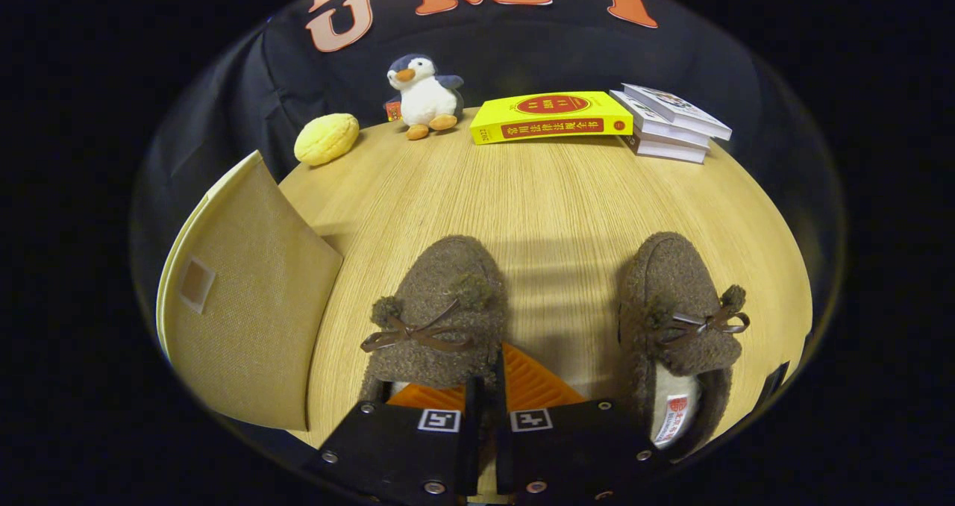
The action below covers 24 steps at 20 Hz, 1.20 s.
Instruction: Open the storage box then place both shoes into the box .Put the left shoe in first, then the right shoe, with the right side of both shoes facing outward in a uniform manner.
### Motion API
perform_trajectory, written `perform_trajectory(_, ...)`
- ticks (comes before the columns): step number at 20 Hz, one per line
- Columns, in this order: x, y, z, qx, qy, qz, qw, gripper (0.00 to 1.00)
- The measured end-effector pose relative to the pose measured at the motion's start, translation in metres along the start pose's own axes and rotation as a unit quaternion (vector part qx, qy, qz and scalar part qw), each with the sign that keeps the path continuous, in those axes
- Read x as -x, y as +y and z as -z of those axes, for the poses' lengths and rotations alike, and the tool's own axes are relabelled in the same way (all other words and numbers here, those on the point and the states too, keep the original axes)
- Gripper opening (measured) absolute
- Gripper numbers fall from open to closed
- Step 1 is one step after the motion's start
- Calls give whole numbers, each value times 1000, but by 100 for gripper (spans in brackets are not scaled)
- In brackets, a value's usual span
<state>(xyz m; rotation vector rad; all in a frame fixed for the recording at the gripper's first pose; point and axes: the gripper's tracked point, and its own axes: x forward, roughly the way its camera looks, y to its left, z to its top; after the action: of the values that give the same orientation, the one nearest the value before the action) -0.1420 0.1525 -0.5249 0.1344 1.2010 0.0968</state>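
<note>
Presently my gripper (pixel 486 386) stands nearly clenched, its fingers (pixel 541 386) pinching the collar edge of the left shoe (pixel 436 319) on the table (pixel 552 200). Right shoe (pixel 675 319) lies at three o'clock of it; the storage box (pixel 246 304) at nine o'clock. Judged light, soft, fuzzy, deformable; the collar rim offers the best hold.

Two shoes stand side by side on the table (pixel 552 192), apart: left shoe (pixel 436 312) just ahead of the gripper (pixel 489 386), whose fingers are closed on its collar; right shoe (pixel 675 319) to the right. Storage box (pixel 246 304) lies left of the shoes. Behind, along the far edge, left to right: bun (pixel 326 139), penguin toy (pixel 423 95), book (pixel 552 116), book stack (pixel 671 124).
</note>
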Motion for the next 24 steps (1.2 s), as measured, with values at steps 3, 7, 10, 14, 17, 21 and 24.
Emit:
perform_trajectory(3, 14, 7, -7, -13, 3, -5, 1000, 4)
perform_trajectory(7, 48, 32, -33, -38, -3, -23, 999, 4)
perform_trajectory(10, 82, 51, -63, -45, -20, -26, 998, 4)
perform_trajectory(14, 125, 89, -107, -55, -55, -38, 996, 3)
perform_trajectory(17, 148, 131, -130, -58, -72, -60, 994, 3)
perform_trajectory(21, 153, 188, -139, -38, -67, -83, 994, 3)
perform_trajectory(24, 135, 227, -125, -14, -40, -94, 995, 4)
